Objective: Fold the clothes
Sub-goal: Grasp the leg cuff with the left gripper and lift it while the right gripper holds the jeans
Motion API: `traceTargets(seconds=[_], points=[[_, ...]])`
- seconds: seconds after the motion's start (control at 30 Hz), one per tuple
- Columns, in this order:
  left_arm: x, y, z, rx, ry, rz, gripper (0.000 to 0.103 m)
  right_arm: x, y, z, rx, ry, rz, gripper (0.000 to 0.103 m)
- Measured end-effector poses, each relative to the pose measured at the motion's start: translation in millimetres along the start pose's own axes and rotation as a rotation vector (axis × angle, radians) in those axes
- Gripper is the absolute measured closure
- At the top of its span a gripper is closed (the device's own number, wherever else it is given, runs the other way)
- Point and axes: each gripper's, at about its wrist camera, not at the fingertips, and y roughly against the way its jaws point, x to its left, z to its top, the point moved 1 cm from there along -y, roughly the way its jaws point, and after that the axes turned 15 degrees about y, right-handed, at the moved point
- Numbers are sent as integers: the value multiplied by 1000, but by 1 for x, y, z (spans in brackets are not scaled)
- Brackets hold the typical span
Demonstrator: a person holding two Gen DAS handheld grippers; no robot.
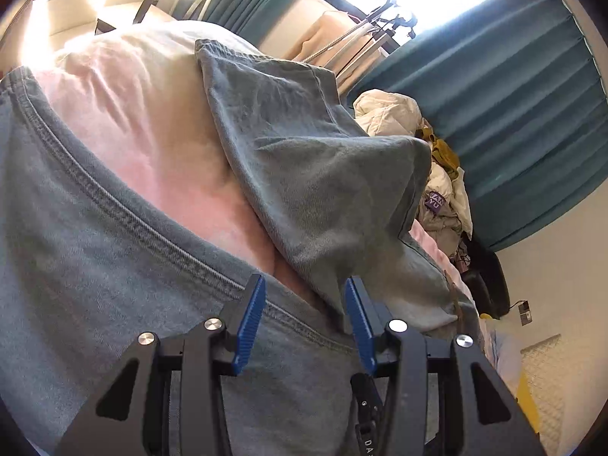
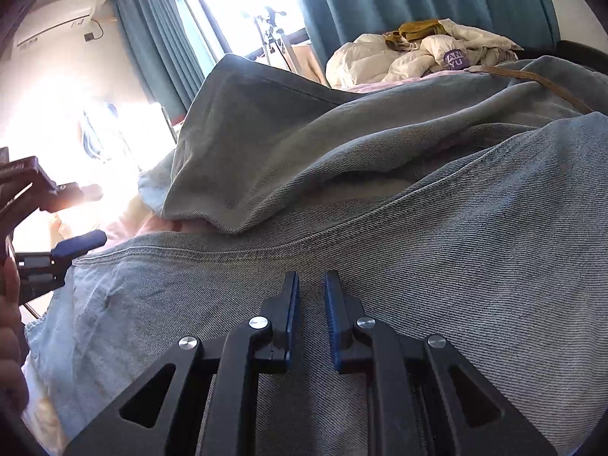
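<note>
A pair of grey-blue jeans [image 1: 76, 247] lies spread on a pink bed sheet [image 1: 144, 125]. One leg [image 1: 311, 174] is folded back and drapes in a loose hump over the rest. My left gripper [image 1: 306, 279] hovers over a stitched seam of the jeans, open, with nothing pinched; the draped leg hangs close to its right finger. In the right wrist view the jeans [image 2: 456, 247] fill the frame. My right gripper [image 2: 311, 275] sits just above the denim with a narrow gap between its pads and no cloth in it. The left gripper's blue finger [image 2: 79, 243] shows at the far left.
A pile of white and mustard clothes [image 2: 418, 53] lies at the far end of the bed. Teal curtains [image 1: 513, 76] hang by a bright window. A brown strap [image 2: 532, 79] rests on the jeans. A person's hand [image 2: 7, 323] is at the left edge.
</note>
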Motion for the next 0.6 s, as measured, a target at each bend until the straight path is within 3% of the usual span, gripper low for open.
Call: traceTargets(seconds=[0.13,0.27,0.33,0.47,0.53,0.6], points=[[-1,-21,43,61,133,-20,58,1,1,-3,-13,7,4,90],[8,-30,100,21,211,-30,58,-14,-6,-4,-25,-11,25,90],[17,-35,121,0,265,-12,58,-14,-5,-5,-28,-13,25,90],[28,-49,152,-85,259,89,58,-12,-8,-5,-27,-16,30,90],[40,-58,169,-99,294,69,58,-13,-8,-6,-29,-18,33,90],[48,-66,184,-86,317,-5,58,-13,-8,-7,-32,-20,35,90]])
